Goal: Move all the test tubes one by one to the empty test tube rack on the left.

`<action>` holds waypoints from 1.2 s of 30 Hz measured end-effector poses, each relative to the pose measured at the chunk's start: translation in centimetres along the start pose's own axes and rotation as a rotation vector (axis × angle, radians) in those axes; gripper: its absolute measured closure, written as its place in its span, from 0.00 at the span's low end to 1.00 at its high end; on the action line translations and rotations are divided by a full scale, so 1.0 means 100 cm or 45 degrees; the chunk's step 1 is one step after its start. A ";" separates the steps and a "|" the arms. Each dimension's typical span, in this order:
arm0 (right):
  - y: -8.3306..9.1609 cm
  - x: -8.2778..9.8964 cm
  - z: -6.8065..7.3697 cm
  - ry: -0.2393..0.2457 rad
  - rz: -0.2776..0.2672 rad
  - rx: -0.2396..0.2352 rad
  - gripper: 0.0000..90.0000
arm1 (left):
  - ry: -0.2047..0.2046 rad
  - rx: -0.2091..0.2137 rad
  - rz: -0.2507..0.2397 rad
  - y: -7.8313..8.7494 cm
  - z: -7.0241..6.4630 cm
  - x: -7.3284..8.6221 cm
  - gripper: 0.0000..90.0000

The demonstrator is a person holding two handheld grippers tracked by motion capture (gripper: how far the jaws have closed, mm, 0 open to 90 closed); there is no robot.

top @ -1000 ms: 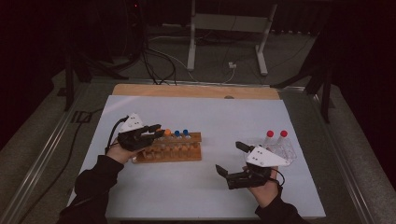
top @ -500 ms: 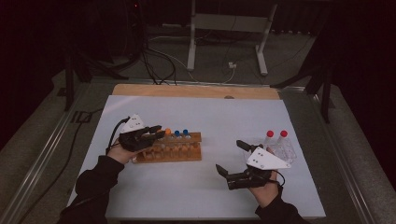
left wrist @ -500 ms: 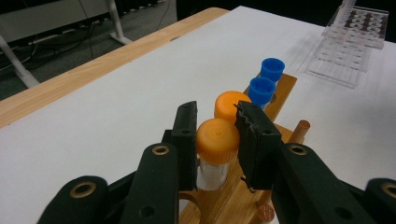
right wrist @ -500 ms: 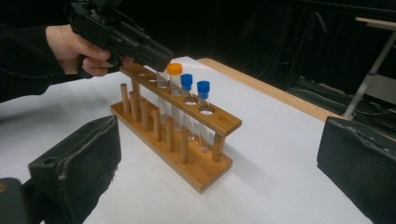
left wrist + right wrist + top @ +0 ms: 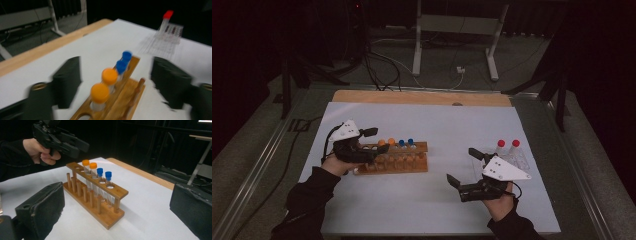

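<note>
Tubes (image 5: 391,144) stand upright in the rack (image 5: 394,159) mid-table, its long axis running left to right, the left gripper (image 5: 377,140) just over its left end with jaws just spread around nothing, the right gripper (image 5: 463,165) open, well apart.

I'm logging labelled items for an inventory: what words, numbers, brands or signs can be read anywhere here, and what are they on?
None can be read.
Wooden rack: no lettering visible.
Orange-capped tubes and blue-capped tubes: no labels visible.
Clear rack holding a red-capped tube: dark marks on it, too blurred to read.
</note>
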State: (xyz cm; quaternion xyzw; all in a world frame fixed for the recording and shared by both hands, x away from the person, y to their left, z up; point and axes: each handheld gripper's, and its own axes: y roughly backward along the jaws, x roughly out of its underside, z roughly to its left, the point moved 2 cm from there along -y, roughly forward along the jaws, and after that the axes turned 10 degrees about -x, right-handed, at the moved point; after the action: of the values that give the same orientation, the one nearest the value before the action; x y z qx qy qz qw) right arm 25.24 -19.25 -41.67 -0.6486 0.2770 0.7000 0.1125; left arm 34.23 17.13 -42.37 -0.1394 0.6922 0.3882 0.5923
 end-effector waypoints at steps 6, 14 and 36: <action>0.009 -0.006 -0.005 -0.002 -0.021 0.028 0.00 | -0.008 0.055 -0.039 0.009 -0.013 -0.009 0.02; 0.030 -0.014 -0.027 -0.003 -0.016 0.103 0.00 | -0.008 0.097 -0.111 0.023 -0.027 -0.009 0.01; 0.100 0.023 -0.118 -0.193 0.047 0.567 0.06 | 0.013 0.118 -0.103 0.032 -0.042 0.014 0.01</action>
State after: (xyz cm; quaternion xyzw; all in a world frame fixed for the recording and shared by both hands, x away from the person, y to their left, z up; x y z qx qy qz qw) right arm 29.73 -34.26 -41.51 -0.5482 0.4270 0.6702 0.2606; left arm 28.76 16.67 -42.48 -0.1415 0.7063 0.3307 0.6097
